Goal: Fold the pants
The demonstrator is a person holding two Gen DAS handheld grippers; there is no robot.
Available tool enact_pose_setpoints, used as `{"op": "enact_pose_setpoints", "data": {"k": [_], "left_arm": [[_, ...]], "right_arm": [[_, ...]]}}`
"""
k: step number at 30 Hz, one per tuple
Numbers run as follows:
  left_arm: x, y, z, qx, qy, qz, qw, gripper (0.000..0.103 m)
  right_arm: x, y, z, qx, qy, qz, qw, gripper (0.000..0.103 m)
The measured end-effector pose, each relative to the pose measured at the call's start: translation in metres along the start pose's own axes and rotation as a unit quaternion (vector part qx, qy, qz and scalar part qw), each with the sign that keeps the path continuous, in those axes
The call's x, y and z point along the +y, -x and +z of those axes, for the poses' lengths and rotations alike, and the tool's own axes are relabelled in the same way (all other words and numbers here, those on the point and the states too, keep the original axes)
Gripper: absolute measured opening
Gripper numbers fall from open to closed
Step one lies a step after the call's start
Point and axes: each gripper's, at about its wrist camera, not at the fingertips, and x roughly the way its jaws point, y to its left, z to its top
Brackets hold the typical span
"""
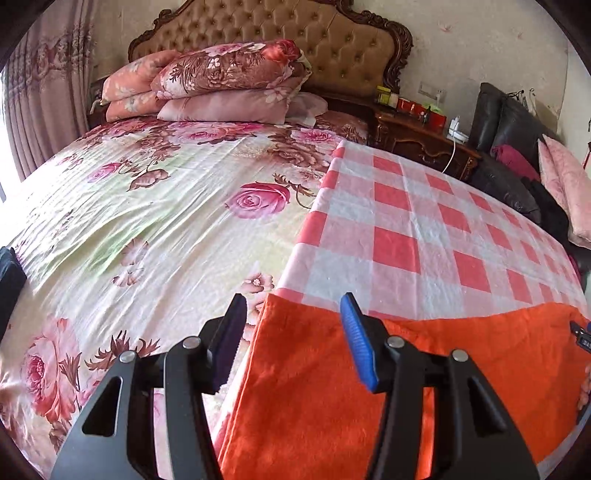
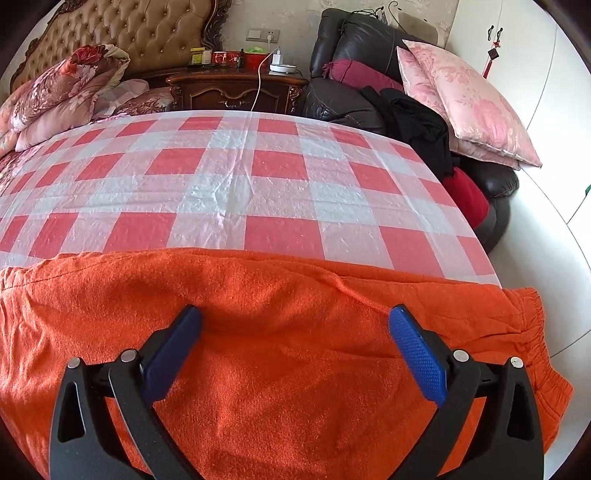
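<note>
While both tools hang over the near edge of the bed, neither has hold of anything. The left gripper stands partly spread, its jaws empty, above the left border of the orange pants, one finger over the floral sheet and the other over the orange cloth. The right gripper is spread wide, jaws apart and empty, over the middle of the pants; whether its fingertips brush the fabric I cannot tell.

One pair of pants lies flat across the near end of one red-and-white checked cloth, with the elastic waistband hanging past the bed's right edge. Two grippers show, one per view. Several pillows and folded quilts are stacked at the far headboard.

Far of the pants, the checked cloth is bare to its far edge; left of them the floral sheet is open. Right of the bed sit a dark sofa and a nightstand.
</note>
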Motion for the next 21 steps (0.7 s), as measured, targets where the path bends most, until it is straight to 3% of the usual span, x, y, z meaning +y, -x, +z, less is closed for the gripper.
{"op": "enact_pose_setpoints", "data": {"k": [3,6,10,14,21], "left_arm": [[-0.01,0.022,-0.021,0.003,-0.039,-0.019,0.999,0.053],[-0.046,0.025,-0.052,0.035,-0.094,-0.057,0.9933,0.053],[-0.067,0.0,-0.079,0.065,-0.126,-0.047,0.9888,0.056],[-0.06,-0.007,-0.07,0.06,-0.139,-0.04,0.9877,0.062],[-0.049,-0.027,-0.043,0.072,-0.138,-0.036,0.9872,0.067]], "right_arm": [[-0.009,0.011,-0.002,-0.001,-0.013,0.0,1.0,0.097],[-0.027,0.04,-0.016,-0.013,-0.029,0.008,0.999,0.097],[-0.062,0.057,-0.046,0.005,-0.05,-0.012,0.999,0.097],[-0.089,0.052,-0.069,0.034,-0.068,-0.026,0.997,0.097],[-0.088,0.043,-0.086,0.058,-0.117,-0.019,0.991,0.097]]}}
